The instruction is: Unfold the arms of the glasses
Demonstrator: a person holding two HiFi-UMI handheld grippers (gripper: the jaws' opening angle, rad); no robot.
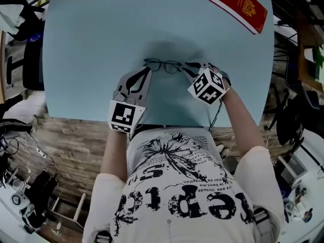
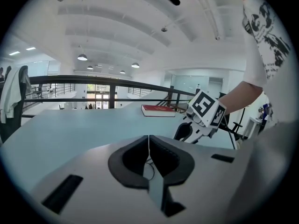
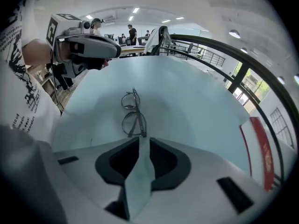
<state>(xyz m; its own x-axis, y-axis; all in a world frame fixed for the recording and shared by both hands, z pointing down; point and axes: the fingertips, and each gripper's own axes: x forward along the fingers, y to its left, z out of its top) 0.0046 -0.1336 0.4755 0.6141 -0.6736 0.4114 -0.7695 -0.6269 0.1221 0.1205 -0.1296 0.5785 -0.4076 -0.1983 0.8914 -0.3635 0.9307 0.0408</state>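
Dark thin-rimmed glasses [image 1: 162, 66] lie on the light blue table [image 1: 96, 44], and their arms look folded behind the lenses. My left gripper [image 1: 149, 70] is shut and empty, its tips just over the frame's left end. In the left gripper view [image 2: 148, 141] a sliver of rim [image 2: 149, 169] shows through the gap behind the pads. In the right gripper view the left gripper [image 3: 117, 52] hangs apart from the glasses [image 3: 132, 113]. My right gripper [image 1: 187, 66] is open, its jaws [image 3: 140, 141] just short of the near end of the frame, with only table between them.
A red book [image 1: 238, 5] lies at the table's far right corner, well away from the glasses. The table's near edge runs just under both hands. Chairs, cables and floor clutter surround the table.
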